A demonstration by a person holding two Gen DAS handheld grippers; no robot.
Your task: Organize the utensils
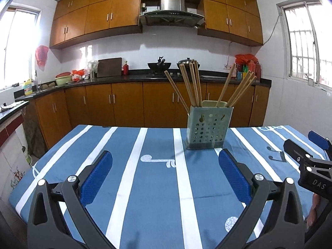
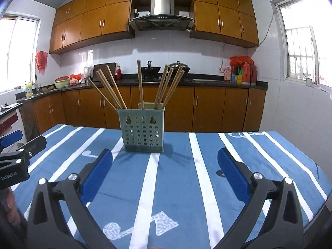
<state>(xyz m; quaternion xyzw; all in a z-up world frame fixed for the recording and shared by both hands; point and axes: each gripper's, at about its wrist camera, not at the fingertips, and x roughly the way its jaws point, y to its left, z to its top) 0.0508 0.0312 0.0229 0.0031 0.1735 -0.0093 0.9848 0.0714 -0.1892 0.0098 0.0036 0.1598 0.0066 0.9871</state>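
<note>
Two grippers held low over the desk [image 2: 207,186], nothing between the pads of either. Left gripper [image 1: 166,176]: jaws spread wide, blue pads apart over the striped blue cloth [image 1: 145,207]. Right gripper [image 2: 165,174]: jaws likewise wide apart, empty. Perforated grey-green utensil holder [image 2: 143,130] upright on the far half of the desk, ahead of the right gripper and toward the far right of the left one. Wooden chopsticks [image 2: 141,85] standing in it, fanned out to left and right, tips up. Right gripper's arm at the right edge of the left wrist view; left gripper's arm at the left edge of the right wrist view. Kitchen cabinets [image 2: 207,108] beyond the desk.
</note>
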